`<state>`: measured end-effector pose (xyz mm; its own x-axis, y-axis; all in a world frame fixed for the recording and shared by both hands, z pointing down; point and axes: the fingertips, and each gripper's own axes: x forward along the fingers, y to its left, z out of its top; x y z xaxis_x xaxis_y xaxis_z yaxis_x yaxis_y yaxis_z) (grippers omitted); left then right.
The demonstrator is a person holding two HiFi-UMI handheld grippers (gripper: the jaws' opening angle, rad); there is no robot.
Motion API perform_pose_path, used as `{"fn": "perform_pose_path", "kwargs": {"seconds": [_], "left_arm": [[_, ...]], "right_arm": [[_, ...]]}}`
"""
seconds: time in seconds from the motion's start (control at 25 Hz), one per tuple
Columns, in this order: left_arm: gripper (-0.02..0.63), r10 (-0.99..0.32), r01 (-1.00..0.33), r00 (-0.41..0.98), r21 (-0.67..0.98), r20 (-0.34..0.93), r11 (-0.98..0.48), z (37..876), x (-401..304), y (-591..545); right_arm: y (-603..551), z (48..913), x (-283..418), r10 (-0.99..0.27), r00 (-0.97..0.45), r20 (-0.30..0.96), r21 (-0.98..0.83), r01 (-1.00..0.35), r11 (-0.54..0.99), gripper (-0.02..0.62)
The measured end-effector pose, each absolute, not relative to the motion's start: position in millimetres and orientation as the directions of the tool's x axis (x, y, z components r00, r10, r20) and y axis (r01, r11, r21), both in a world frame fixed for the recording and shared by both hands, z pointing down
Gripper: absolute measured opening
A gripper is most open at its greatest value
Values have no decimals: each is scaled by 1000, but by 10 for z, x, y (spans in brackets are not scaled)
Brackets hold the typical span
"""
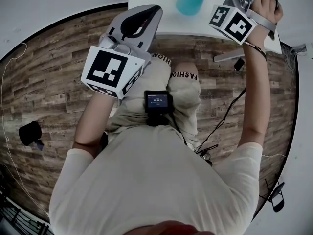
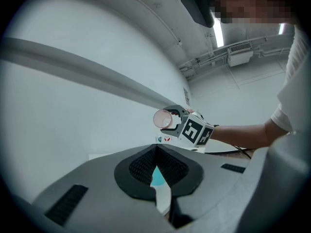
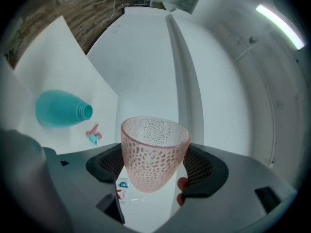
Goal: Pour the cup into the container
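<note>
Transport of the cup is going on: the right tool (image 3: 155, 165) is clamping a pink dimpled glass cup (image 3: 154, 149) by its lower body, with a pad pressing on each side, and is holding it up off the white desk (image 1: 146, 4). In the left gripper view the cup's mouth is facing sideways, so it is looking tipped, though I am not making out any contents. The teal bottle (image 1: 190, 0), its neck open, is sitting on the desk to the left of the raised cup and apart from it. The left tool (image 2: 155, 152) is hanging over the person's lap with its jaws together on nothing. My reading is that the pour itself is not yet running, since the rim is not sitting over the neck. The next move is calling for bringing the rim above that narrow opening and then tilting slowly. The left tool could be steadying the bottle.
</note>
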<state>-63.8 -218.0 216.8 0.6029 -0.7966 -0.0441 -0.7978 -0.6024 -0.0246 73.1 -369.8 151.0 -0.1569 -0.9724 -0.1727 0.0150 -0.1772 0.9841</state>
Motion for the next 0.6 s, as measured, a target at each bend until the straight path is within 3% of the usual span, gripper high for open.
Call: {"fn": "perform_pose_path", "kwargs": {"seconds": [0.24, 0.36, 0.6], "left_arm": [[11, -806, -808, 588, -3, -69, -590, 2029, -675, -2216], [11, -814, -815, 577, 8, -69, -579, 2018, -683, -2227], [11, -830, -832, 554, -2, -70, -555, 2026, -687, -2289]], "right_arm": [[-3685, 1574, 995, -993, -118, -15, 957, -289, 20, 379], [-3656, 1668, 1087, -983, -165, 76, 884, -444, 143, 379], [-3598, 1769, 1195, -944, -291, 156, 724, -616, 310, 379]]}}
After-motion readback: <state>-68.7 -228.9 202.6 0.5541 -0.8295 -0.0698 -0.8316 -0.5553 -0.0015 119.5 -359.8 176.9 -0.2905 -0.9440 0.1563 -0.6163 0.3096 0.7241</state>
